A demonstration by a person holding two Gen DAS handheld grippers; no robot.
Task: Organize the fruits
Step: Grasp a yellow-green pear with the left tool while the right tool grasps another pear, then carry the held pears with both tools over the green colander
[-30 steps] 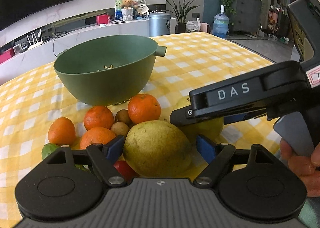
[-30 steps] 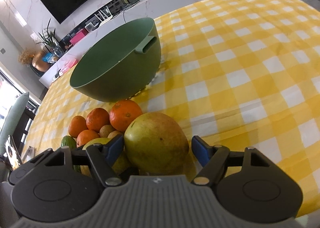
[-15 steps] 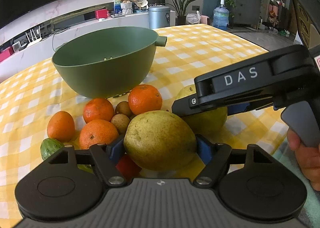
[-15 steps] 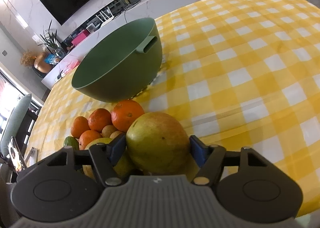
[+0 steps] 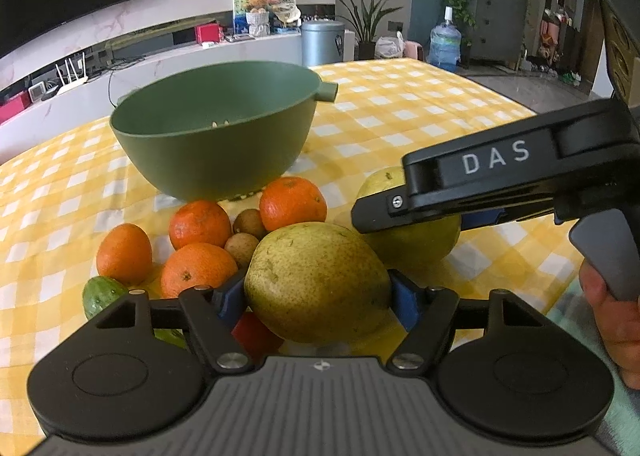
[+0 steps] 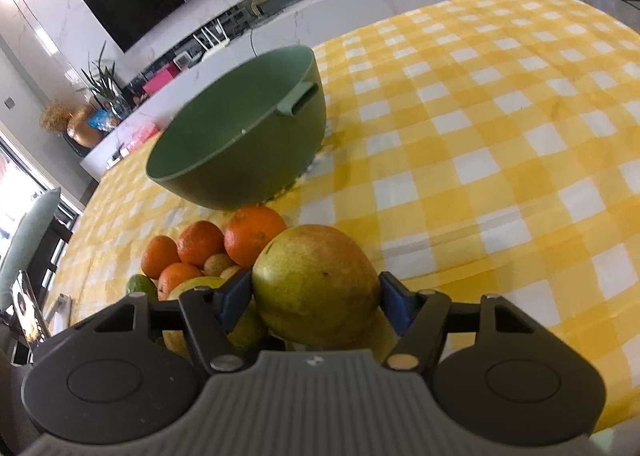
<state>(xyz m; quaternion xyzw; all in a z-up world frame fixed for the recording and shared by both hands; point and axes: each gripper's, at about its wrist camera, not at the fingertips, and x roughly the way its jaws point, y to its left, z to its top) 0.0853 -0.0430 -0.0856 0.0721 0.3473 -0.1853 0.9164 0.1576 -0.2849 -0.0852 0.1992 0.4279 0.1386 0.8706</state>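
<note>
- A speckled yellow-green pear [image 5: 318,280] sits at the near edge of the fruit pile on the yellow-checked surface [image 5: 420,111], lodged between the blue pads of the left tool [image 5: 318,298], whose jaws are closing and now press on both of its flanks.
- A second pear [image 6: 316,286] (this one blushed red on top) lies just to the right of the first, clamped between the pads of the right tool [image 6: 316,302]; the left wrist view shows that tool's black arm marked "DAS" laid across it.
- A person's hand [image 5: 616,320] grips the right tool's handle at the frame's right edge.
- Behind the pears, four oranges [image 5: 292,203] huddle with two small brown fruits [image 5: 242,248] between them, all touching or nearly so.
- A cucumber [image 5: 102,296] lies at the pile's left end, beside the leftmost orange, and a red fruit [image 5: 254,334] peeks out under the left tool (too hidden to identify).
- A green bowl [image 5: 216,135] with a stubby side handle stands just beyond the oranges, upright, with no fruit inside.
</note>
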